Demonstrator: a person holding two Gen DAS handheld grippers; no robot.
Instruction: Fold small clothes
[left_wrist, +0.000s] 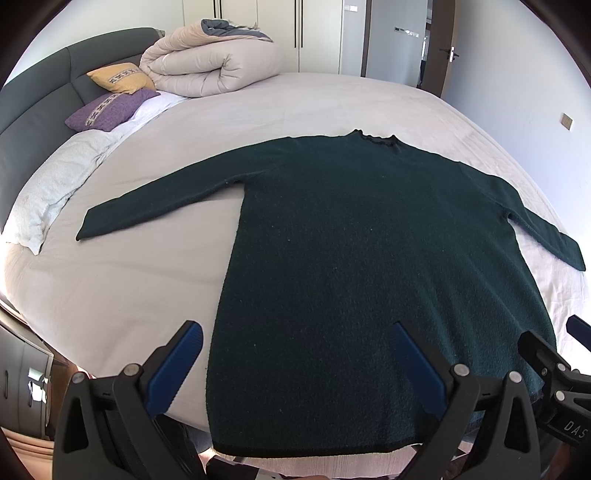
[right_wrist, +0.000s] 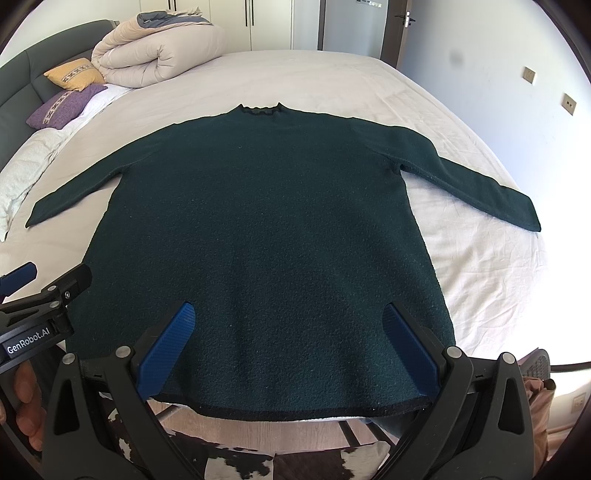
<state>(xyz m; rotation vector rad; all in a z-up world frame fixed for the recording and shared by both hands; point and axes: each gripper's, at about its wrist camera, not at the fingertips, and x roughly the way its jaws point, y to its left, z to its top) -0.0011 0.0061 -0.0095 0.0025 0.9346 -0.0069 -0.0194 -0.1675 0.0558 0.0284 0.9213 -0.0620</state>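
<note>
Sweater: one dark green sweater (right_wrist: 258, 229) lies flat on the bed (right_wrist: 332, 81), both sleeves spread out, collar toward the far edge, hem hanging slightly over the near edge.
Pillows: two, one yellow pillow (left_wrist: 120, 77) and one purple pillow (left_wrist: 109, 110), at the headboard (left_wrist: 33, 107) end.
Duvet: one rolled duvet (left_wrist: 210, 62) near the far corner by the headboard.
Left gripper (left_wrist: 295, 363): fingers spread wide, holding nothing, poised over the sweater's left hem corner at the near edge.
Right gripper (right_wrist: 288, 345): spread wide too, holding nothing, over the hem toward its right side.
Room: bare sheet lies beyond the collar and outside both sleeves.
</note>
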